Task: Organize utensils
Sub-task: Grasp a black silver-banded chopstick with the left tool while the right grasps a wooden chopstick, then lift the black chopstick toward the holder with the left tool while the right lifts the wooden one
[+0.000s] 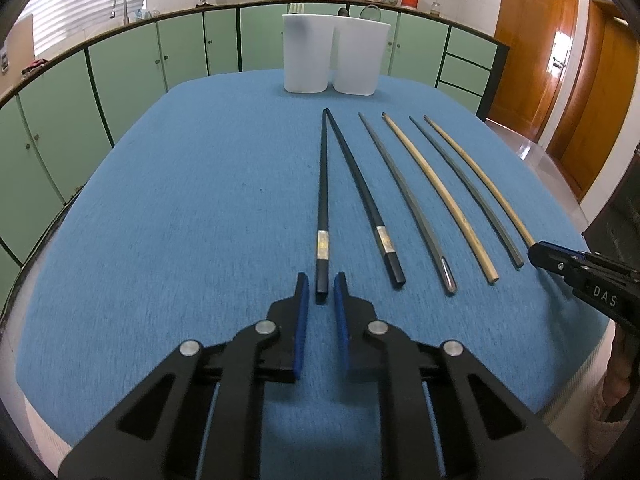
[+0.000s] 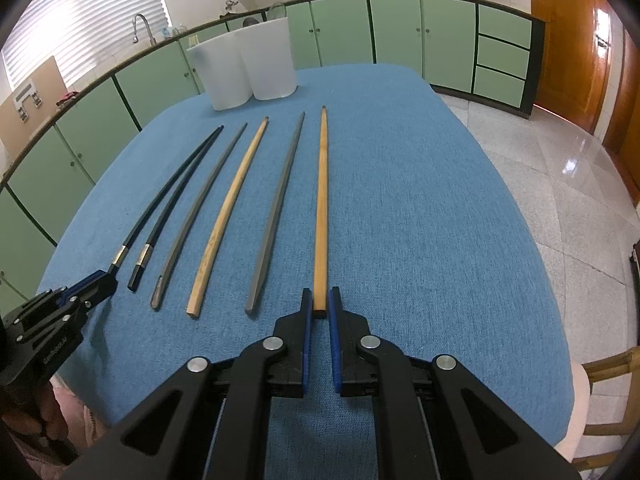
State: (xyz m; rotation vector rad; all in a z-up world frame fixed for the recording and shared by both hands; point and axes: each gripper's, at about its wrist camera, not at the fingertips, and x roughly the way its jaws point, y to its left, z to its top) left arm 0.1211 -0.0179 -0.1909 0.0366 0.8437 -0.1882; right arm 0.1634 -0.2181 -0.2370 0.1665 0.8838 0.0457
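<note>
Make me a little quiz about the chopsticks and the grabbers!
1. How many chopsticks lie on the blue cloth?
2. True or false: the two white cups stand touching side by side.
3. Which chopstick is each gripper shut on?

Key:
1. Six.
2. True.
3. The left gripper is shut on the leftmost black chopstick; the right gripper is shut on the rightmost wooden chopstick.
</note>
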